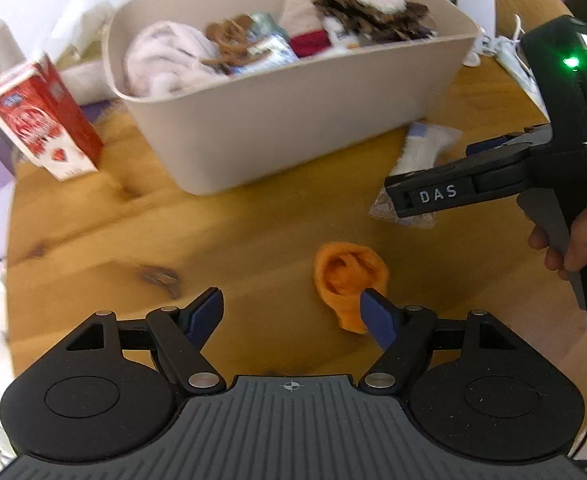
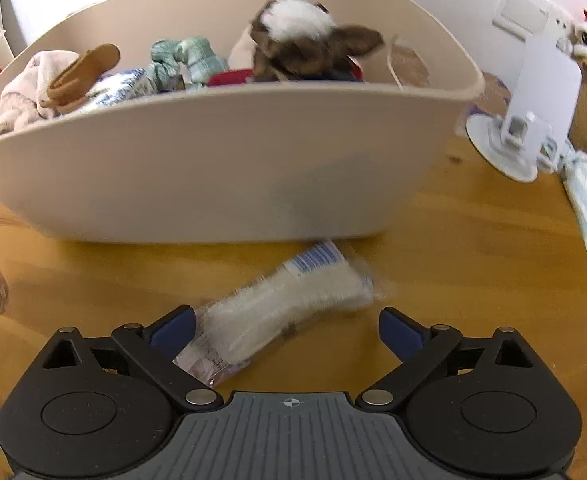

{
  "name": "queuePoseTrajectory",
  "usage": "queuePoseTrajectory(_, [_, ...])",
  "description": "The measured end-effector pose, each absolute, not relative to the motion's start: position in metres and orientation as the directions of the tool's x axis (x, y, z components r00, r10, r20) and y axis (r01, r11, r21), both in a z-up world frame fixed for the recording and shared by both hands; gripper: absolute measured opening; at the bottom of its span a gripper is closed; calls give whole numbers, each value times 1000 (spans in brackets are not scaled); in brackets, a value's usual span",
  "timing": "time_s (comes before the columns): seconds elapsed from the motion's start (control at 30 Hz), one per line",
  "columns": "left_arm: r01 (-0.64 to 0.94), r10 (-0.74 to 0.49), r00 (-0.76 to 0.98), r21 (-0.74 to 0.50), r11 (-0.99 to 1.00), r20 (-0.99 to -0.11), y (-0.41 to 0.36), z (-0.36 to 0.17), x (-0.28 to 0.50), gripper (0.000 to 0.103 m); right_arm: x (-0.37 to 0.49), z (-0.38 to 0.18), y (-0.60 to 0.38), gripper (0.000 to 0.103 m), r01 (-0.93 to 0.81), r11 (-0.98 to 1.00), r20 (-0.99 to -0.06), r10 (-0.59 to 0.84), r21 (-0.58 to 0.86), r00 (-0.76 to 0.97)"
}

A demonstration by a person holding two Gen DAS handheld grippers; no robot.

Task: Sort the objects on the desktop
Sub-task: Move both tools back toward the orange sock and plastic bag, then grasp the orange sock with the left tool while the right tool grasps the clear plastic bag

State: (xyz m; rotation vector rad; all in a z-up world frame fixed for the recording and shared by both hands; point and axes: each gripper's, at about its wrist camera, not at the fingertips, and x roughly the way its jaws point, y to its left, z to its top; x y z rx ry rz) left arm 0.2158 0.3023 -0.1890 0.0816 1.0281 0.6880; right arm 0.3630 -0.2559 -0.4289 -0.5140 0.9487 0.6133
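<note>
On the wooden counter, at about ten o'clock in the left wrist view, a red and white carton stands tilted beside the beige bin, which is already heaped with soft things. The left tongs hang over bare wood with their jaws wide apart and nothing between them. An orange ear-shaped piece lies at about one o'clock from them, just beside the right-hand blue pad and partly behind it.

Farther right, the right tongs are spread wide too, gripping nothing. A clear-wrapped white packet lies on the counter in front of the bin, its near end between the jaws and overlapped by the left pad. Its long axis runs from about seven o'clock up to one o'clock, slanted across the jaw line.

Each hand looks nearer to its own piece. The right probably needs a slight roll to square up across the packet's width.
</note>
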Motion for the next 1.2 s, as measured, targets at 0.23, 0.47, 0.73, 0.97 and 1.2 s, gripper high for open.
queuePoseTrajectory(0.23, [-443,538,325,378,813,-778,291,-207,230,77,364,-423,-300,101,-651,747,-875,218,-135,432])
queuePoseTrajectory(0.47, [-474,522,306,348,809,-796,298,-219,245,76,370,-418,-302,100,-674,730,-872,253,-112,420])
queuePoseTrajectory(0.73, [-456,541,302,379,805,-785,303,-230,258,65,373,-431,-278,74,-731,670,-870,279,-127,407])
queuePoseTrajectory(0.97, [-401,537,344,397,826,-770,295,-233,260,17,371,-423,-289,32,-756,644,-866,304,-120,396])
queuePoseTrajectory(1.2, [-428,524,319,373,823,-790,297,-230,256,13,361,-421,-304,29,-782,619,-882,327,-72,340])
